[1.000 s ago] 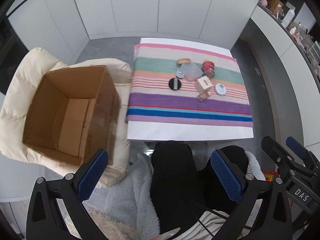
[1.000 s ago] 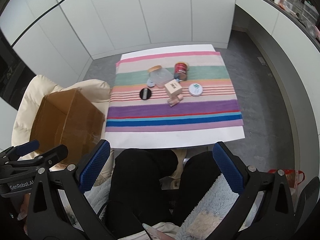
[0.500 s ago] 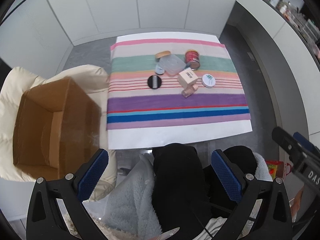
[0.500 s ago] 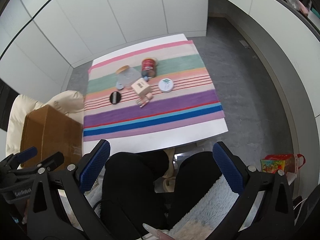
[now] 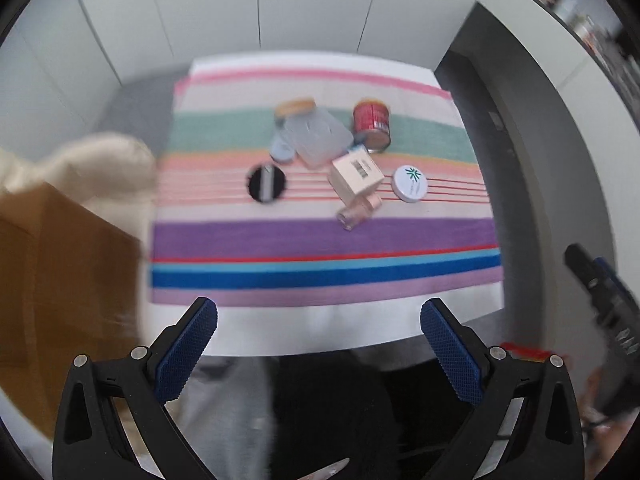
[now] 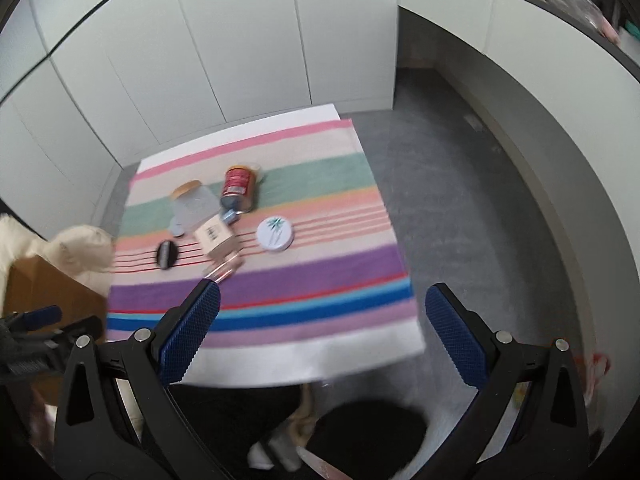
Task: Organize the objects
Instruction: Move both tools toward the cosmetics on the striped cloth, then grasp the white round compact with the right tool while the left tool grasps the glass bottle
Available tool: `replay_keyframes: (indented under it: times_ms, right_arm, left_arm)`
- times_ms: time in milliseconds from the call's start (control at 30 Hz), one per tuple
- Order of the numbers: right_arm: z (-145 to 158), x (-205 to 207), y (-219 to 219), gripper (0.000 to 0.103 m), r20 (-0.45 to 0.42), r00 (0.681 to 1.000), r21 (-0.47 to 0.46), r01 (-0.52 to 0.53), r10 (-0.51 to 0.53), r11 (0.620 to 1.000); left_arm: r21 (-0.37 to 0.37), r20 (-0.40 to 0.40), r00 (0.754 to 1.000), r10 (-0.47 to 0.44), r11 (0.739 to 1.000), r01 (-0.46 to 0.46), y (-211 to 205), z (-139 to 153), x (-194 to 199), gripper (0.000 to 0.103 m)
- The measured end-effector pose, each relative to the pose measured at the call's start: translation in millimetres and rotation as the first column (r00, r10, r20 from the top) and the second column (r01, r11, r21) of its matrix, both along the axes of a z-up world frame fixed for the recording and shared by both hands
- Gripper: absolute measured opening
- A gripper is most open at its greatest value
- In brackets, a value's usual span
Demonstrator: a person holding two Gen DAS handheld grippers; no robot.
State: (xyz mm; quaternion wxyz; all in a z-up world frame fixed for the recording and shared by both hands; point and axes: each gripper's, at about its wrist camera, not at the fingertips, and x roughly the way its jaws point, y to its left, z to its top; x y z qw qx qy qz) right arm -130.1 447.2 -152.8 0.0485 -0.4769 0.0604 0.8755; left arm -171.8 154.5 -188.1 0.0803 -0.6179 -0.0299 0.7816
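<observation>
A small table under a striped cloth [image 5: 320,240] holds a cluster of items: a red can [image 5: 372,124] [image 6: 239,187], a clear lidded jar [image 5: 316,136] [image 6: 194,204], a beige carton [image 5: 356,176] [image 6: 214,238], a white round tin [image 5: 410,184] [image 6: 274,234], a black round compact [image 5: 266,183] [image 6: 167,255] and a pink bottle [image 5: 360,210] [image 6: 224,270]. My left gripper [image 5: 318,352] is open and empty at the table's near edge. My right gripper [image 6: 320,336] is open and empty above the near right corner.
An open cardboard box [image 5: 60,280] [image 6: 44,292] sits on a cream cushioned chair [image 5: 104,160] left of the table. The person's dark-clad legs [image 5: 332,408] are below the grippers. White cabinets stand behind; a counter [image 6: 520,52] runs along the right.
Both grippers have moved forward towards the table, so the cloth and items look larger. The right view has swung rightward. Both stay open and empty.
</observation>
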Motion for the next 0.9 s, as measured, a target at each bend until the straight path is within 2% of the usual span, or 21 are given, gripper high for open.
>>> replay_keyframes:
  times_ms: [33, 100, 200, 300, 367, 400, 433, 533, 667, 800, 867, 900]
  right_arm:
    - [-4.7, -7.1, -0.6, 0.103, 0.001, 1.000, 0.037, -0.010, 0.010, 0.999]
    - [-20.3, -26.5, 1.1, 0.103, 0.002, 1.000, 0.105, -0.011, 0.011, 0.994]
    - [-42.6, -51.5, 8.8, 0.103, -0.004, 1.000, 0.063, -0.010, 0.011, 0.998]
    - [-71.7, -78.0, 10.4, 0.103, 0.009, 0.999, 0.013, -0.051, 0.051, 0.999]
    - [-90.6, -88.4, 8.6, 0.103, 0.009, 0.996, -0.029, -0.089, 0.089, 0.996]
    - [-101.1, -95.1, 7.0, 0.103, 0.007, 0.994, -0.049, -0.110, 0.110, 0.993]
    - [-108.0, -97.3, 5.0, 0.103, 0.003, 0.993, -0.057, -0.121, 0.121, 0.991]
    - [-132.4, -114.0, -4.6, 0.098, 0.014, 0.988, -0.053, -0.154, 0.155, 0.987]
    - [-155.8, -130.8, -26.4, 0.098, 0.010, 0.969, -0.042, -0.248, 0.249, 0.968]
    - [-180.6, -145.4, -43.5, 0.098, 0.024, 0.949, -0.068, -0.312, 0.314, 0.948]
    - [-191.8, -150.5, -51.0, 0.087, 0.030, 0.938, -0.046, -0.343, 0.345, 0.938]
    - [-197.3, -152.9, -55.0, 0.078, 0.036, 0.931, -0.038, -0.361, 0.362, 0.932]
  left_arm:
    - [0.013, 0.008, 0.999, 0.033, 0.999, -0.033, -2.4, -6.7, -6.8, 0.100]
    - [-0.016, -0.010, 0.996, 0.092, 0.996, -0.092, -6.1, -19.4, -19.6, 0.099]
    - [-0.130, -0.084, 0.995, 0.057, 0.989, -0.067, 2.6, -34.0, -35.8, 0.099]
    - [-0.185, -0.111, 0.994, 0.005, 0.982, -0.026, 16.4, -49.7, -46.8, 0.099]
    - [-0.185, -0.093, 0.996, -0.003, 0.983, -0.014, 21.8, -61.9, -55.3, 0.099]
    - [-0.179, -0.082, 0.996, 0.034, 0.983, -0.048, 24.1, -66.3, -57.8, 0.099]
    - [-0.174, -0.071, 0.997, 0.028, 0.984, -0.040, 26.2, -71.4, -60.4, 0.099]
    - [-0.169, -0.065, 0.997, 0.033, 0.985, -0.044, 30.3, -85.4, -66.7, 0.099]
    - [-0.163, -0.023, 0.999, 0.038, 0.986, -0.042, 35.5, -104.1, -69.1, 0.099]
    - [-0.143, 0.021, 0.998, 0.064, 0.988, -0.060, 40.2, -123.1, -69.9, 0.099]
    - [-0.122, 0.036, 0.996, 0.086, 0.989, -0.081, 41.4, -129.0, -70.7, 0.099]
    - [-0.117, 0.039, 0.994, 0.097, 0.989, -0.092, 42.1, -131.0, -71.1, 0.099]
